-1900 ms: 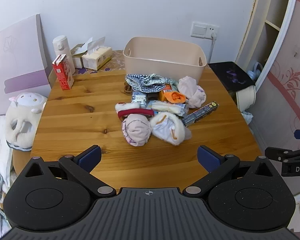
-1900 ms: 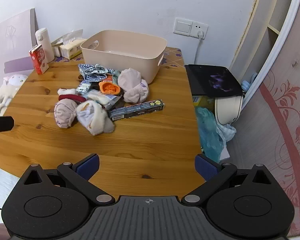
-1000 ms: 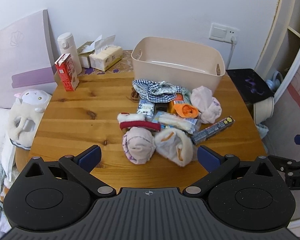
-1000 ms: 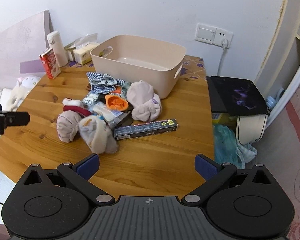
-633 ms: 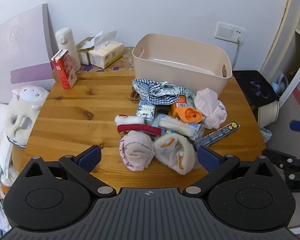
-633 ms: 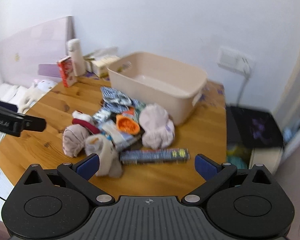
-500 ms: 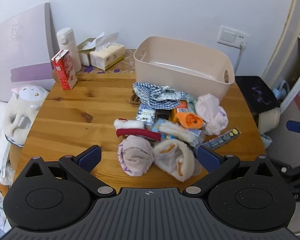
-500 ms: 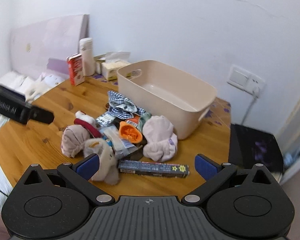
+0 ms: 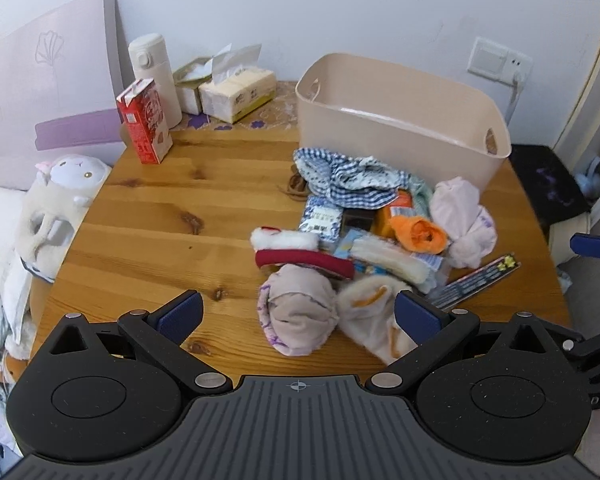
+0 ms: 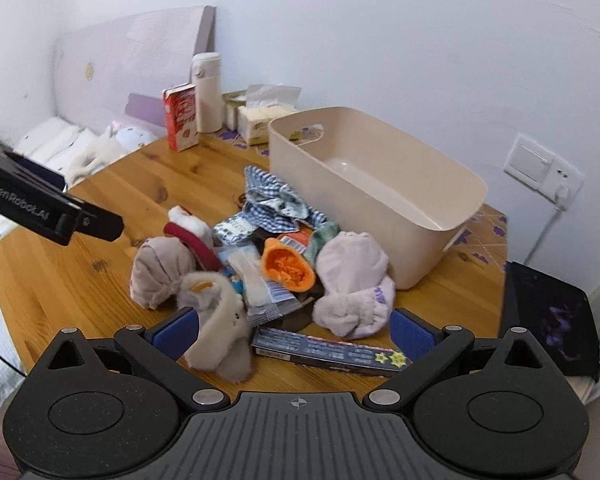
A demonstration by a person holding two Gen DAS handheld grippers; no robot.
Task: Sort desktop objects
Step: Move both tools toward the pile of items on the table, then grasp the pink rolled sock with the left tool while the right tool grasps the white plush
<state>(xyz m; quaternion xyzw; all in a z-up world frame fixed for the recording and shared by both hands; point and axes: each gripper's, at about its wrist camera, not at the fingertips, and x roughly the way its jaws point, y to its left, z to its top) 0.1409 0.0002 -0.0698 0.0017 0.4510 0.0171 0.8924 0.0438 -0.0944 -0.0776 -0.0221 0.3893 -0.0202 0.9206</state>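
While both jaws gape above clutter pile (image 10: 260, 264); beige bin (image 10: 380, 196) empty.

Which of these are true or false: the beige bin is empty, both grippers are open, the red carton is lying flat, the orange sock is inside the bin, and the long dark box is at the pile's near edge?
1. The beige bin is empty: true, as far as its visible inside shows.
2. The left gripper and right gripper are open: true, nothing between the fingers.
3. The red carton lies flat: false, it stands upright.
4. The orange sock is inside the bin: false, it lies in the pile on the table.
5. The long dark box is at the pile's near edge: true.
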